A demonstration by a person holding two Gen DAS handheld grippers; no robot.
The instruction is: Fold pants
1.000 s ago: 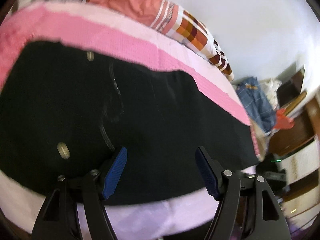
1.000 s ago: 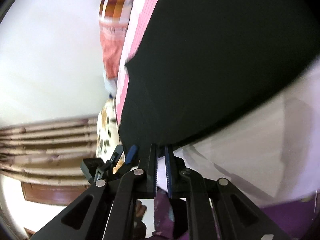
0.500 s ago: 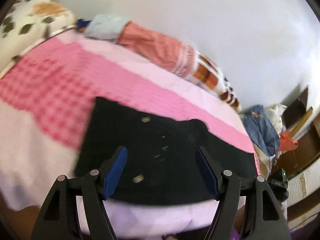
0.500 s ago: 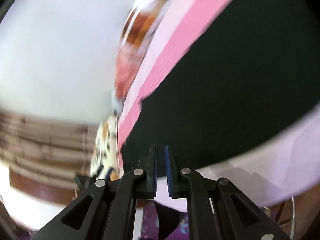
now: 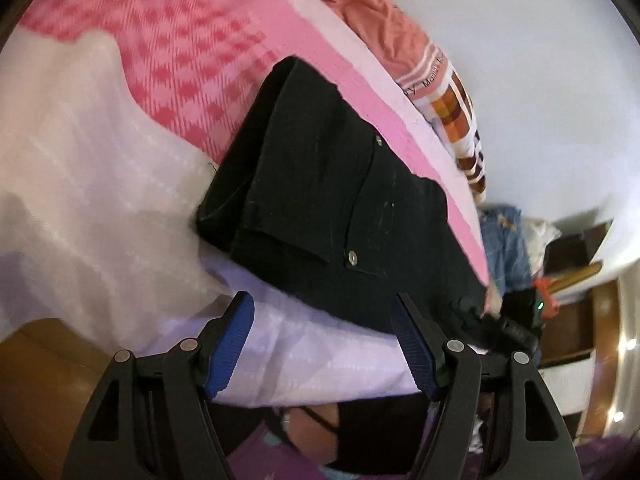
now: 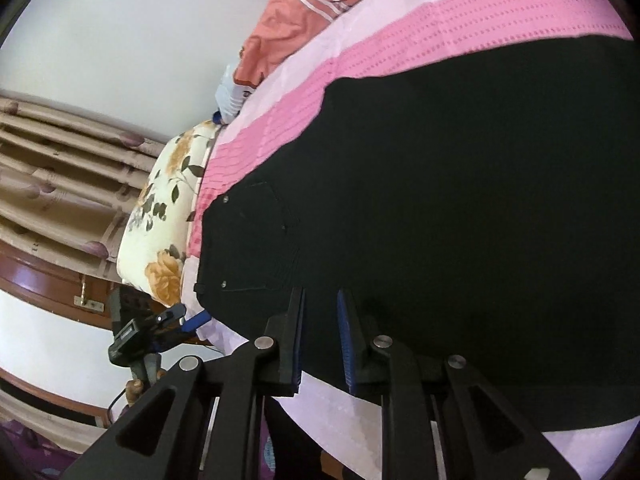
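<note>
Nearest in the left wrist view, the left gripper (image 5: 322, 344) is seen with its blue-padded fingers (image 5: 232, 344) spread wide, and nothing is held between them; only the pale lilac bedsheet (image 5: 320, 354) shows in the gap. Just beyond the fingertips, the black pants (image 5: 332, 200) are laid flat on the bed, their waistband end lying past the left finger and the rest of the garment stretching away past the right finger. Two metal rivets and a pocket seam are visible on the cloth. Beyond the pants, a pink checked blanket (image 5: 180, 40) is spread, and farther still an orange bundle of cloth (image 5: 380, 32) lies against the white wall.

In the right wrist view, the right gripper (image 6: 320, 340) is seen with its jaws opening, a narrow gap showing between the pads. The near edge of the pants (image 6: 460, 220) is seen in that gap, but whether the pads touch the cloth cannot be told. Beyond the fingers the black fabric fills most of the view. To the left of the fingers, the other gripper (image 6: 168, 320) appears at the waistband end, with a floral pillow (image 6: 164, 216) beyond it and a curtain (image 6: 60, 168) farthest off.
</note>
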